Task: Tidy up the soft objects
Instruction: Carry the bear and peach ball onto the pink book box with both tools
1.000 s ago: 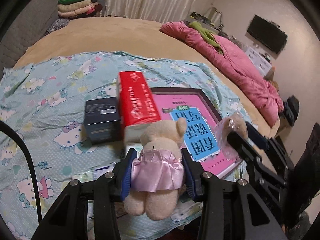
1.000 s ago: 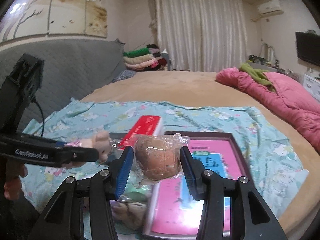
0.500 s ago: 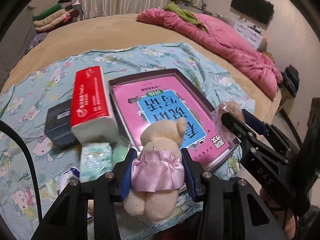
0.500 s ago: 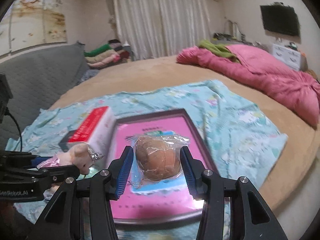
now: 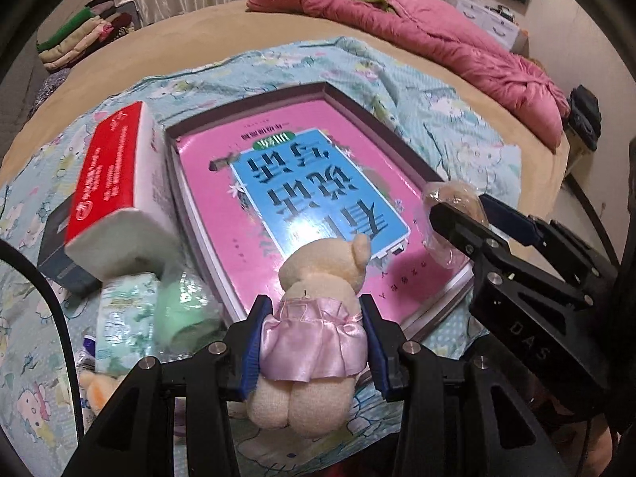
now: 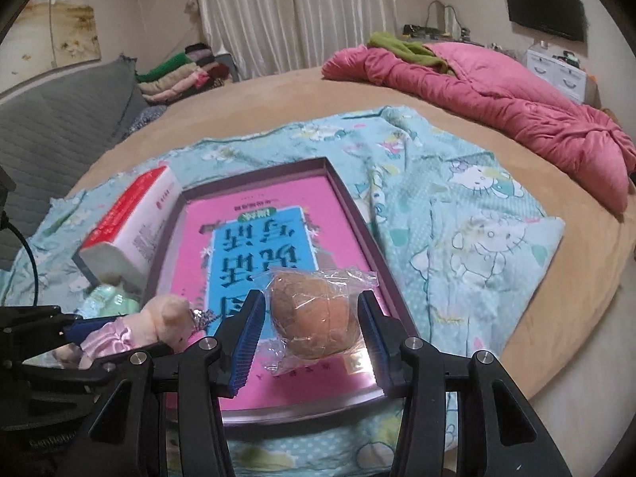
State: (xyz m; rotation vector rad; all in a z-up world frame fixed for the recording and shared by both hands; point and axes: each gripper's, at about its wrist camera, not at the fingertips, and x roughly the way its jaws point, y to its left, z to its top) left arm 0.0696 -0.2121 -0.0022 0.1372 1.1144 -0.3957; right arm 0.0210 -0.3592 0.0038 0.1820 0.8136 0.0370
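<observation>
I'm carrying both soft items in over the pink book (image 5: 302, 183) lying in the dark tray (image 5: 381, 119). Compared with a second ago both grippers are sitting lower and closer to the book; it is filling much more of each view, and the red tissue pack (image 5: 115, 183) is now off to the book's left instead of dead ahead.

Left gripper (image 5: 314, 342) is partly closed and clamping the plush bear (image 5: 318, 318) by its pink skirt, head pointing out over the book's near edge. Right gripper (image 6: 314, 326) is partly closed too, pinching the wrapped bun (image 6: 314, 314) in clear plastic above the book's near half.

Neither item is touching the book yet. I'm judging this as the approach to a set-down in the tray. Loose green packets (image 5: 151, 310) are still lying just left of the book's near corner.
</observation>
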